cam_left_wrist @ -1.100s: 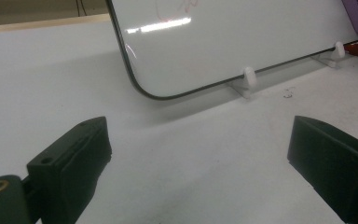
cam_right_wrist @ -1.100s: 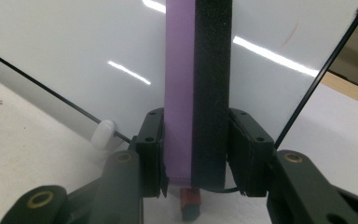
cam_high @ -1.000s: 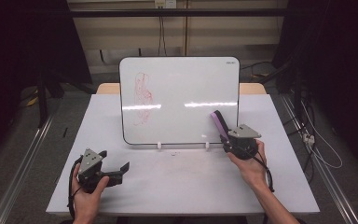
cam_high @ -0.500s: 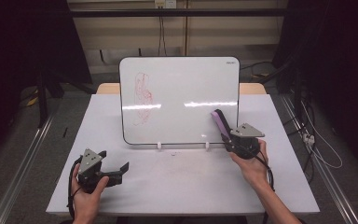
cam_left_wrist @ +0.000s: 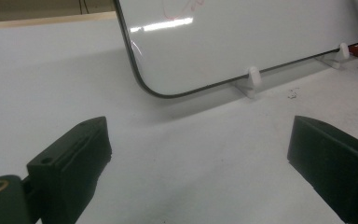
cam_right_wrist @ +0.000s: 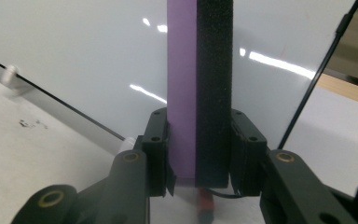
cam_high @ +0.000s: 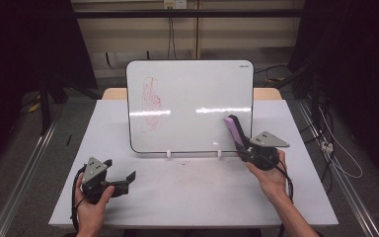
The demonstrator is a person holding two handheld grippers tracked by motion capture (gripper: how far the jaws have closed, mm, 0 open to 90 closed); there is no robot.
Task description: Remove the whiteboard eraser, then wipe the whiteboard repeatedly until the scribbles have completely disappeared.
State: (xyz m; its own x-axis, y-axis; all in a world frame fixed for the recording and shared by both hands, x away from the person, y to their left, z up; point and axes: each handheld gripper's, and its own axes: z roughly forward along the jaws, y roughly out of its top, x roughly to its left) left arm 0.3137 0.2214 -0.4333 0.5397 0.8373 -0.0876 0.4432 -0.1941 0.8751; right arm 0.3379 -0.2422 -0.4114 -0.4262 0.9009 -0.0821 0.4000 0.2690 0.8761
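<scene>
The right tool (cam_high: 239,139) grips the purple eraser (cam_high: 233,129) at the whiteboard's (cam_high: 192,94) lower right corner. The left tool (cam_high: 123,178) idles wide on the worktop (cam_high: 197,197). Next, the eraser likely must travel left to the red scribble (cam_high: 151,103).

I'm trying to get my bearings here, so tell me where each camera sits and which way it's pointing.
High view: above the person's side, looking forward and down at the table and whiteboard; both hands show.
Left gripper view: rides the left tool, facing the whiteboard's lower corner; open black jaws show.
Right gripper view: rides the right tool, clamped on the eraser.
All three share the whiteboard.
</scene>
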